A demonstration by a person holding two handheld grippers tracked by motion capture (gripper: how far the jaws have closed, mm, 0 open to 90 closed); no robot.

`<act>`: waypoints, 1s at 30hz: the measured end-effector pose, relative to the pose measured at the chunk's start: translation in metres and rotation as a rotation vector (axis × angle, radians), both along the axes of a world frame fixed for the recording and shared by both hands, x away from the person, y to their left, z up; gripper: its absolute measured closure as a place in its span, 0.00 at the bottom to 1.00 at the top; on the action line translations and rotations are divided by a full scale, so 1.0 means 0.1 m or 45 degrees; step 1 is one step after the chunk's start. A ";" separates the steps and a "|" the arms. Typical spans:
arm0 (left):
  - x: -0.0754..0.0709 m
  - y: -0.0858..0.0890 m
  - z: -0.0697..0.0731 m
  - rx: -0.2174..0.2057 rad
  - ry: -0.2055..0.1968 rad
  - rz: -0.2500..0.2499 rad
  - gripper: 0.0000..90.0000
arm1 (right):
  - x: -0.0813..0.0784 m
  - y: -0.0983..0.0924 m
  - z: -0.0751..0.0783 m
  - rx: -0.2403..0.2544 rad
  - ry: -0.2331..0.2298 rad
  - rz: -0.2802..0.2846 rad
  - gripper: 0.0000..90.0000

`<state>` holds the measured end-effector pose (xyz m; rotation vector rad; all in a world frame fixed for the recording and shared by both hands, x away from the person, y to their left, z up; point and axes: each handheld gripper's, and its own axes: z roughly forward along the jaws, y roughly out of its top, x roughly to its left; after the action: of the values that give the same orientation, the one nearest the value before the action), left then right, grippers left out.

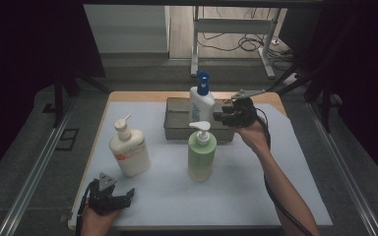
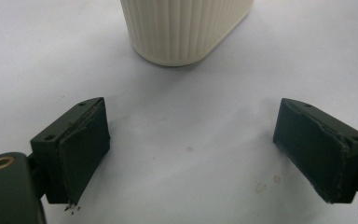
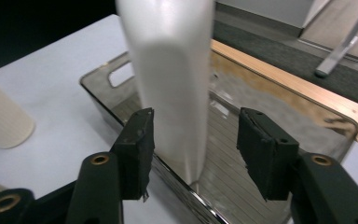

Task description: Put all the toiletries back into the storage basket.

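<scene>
While the white bottle with the blue pump top (image 1: 202,101) stands upright inside the shallow rectangular metal tray (image 1: 176,129) at the far middle of the white-covered table (image 1: 256,191), nothing else can be seen in that tray. From the right gripper view the tray (image 3: 279,112) has a ribbed, shiny floor and a cut-out handle slot in its end wall, and the bottle's smooth white body (image 3: 172,79) rises from just inside the near wall. The right gripper (image 3: 193,144) has its jaws partly spread to either side of this bottle; the left pad sits right at the bottle's side, while a clear gap shows before the right pad, so it is not clamped. In the high view this gripper (image 1: 226,115) is held at the tray's right end.

Blue printing runs down the tray bottle's front, too small to read. Outside the tray stand a pale green pump bottle (image 1: 201,152), just in front of it, and a cream-white pump bottle with an orange label (image 1: 129,150) to the left; that label's writing is illegible.

The left gripper (image 1: 112,199) rests at the table's near left edge. Its own view shows the jaws (image 2: 191,149) spread wide over bare white cover, holding nothing, with the cream bottle's ribbed base (image 2: 184,30) ahead, a ribbing the high view does not resolve.
</scene>
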<state>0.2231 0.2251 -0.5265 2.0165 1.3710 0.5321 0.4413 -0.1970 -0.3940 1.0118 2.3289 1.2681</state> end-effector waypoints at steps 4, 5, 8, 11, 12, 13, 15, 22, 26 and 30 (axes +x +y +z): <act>0.00 0.00 0.00 0.000 0.000 0.000 0.11 | 0.02 -0.03 -0.05 -0.015 0.001 -0.049 0.61; 0.00 0.00 0.00 0.000 0.000 0.000 0.11 | 0.02 -0.04 -0.06 -0.020 -0.003 -0.061 0.65; 0.00 0.00 0.00 0.000 0.000 0.000 0.11 | 0.05 -0.04 -0.11 -0.026 -0.001 -0.088 0.73; 0.00 0.00 0.00 0.000 0.000 0.000 0.11 | 0.10 -0.03 -0.17 -0.042 0.009 -0.108 0.79; 0.00 0.00 0.00 -0.001 0.000 0.000 0.11 | 0.13 -0.02 -0.21 -0.045 0.020 -0.122 0.83; 0.00 0.00 0.00 0.000 0.000 0.000 0.11 | 0.13 -0.02 -0.21 -0.045 0.020 -0.122 0.83; 0.00 0.00 0.00 -0.001 0.000 0.000 0.11 | 0.15 0.01 -0.25 -0.046 0.030 -0.133 0.87; 0.00 0.00 0.00 -0.001 0.000 -0.001 0.11 | 0.25 0.11 -0.36 -0.079 0.051 -0.146 0.96; 0.00 0.00 0.00 0.000 -0.001 0.000 0.11 | 0.30 0.17 -0.42 -0.086 0.073 -0.144 0.98; 0.00 0.00 0.00 -0.002 -0.001 0.000 0.11 | 0.35 0.22 -0.48 -0.102 0.092 -0.142 0.98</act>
<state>0.2231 0.2252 -0.5266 2.0151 1.3703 0.5313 0.4767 -0.1753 -0.4417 1.1612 2.3207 1.1052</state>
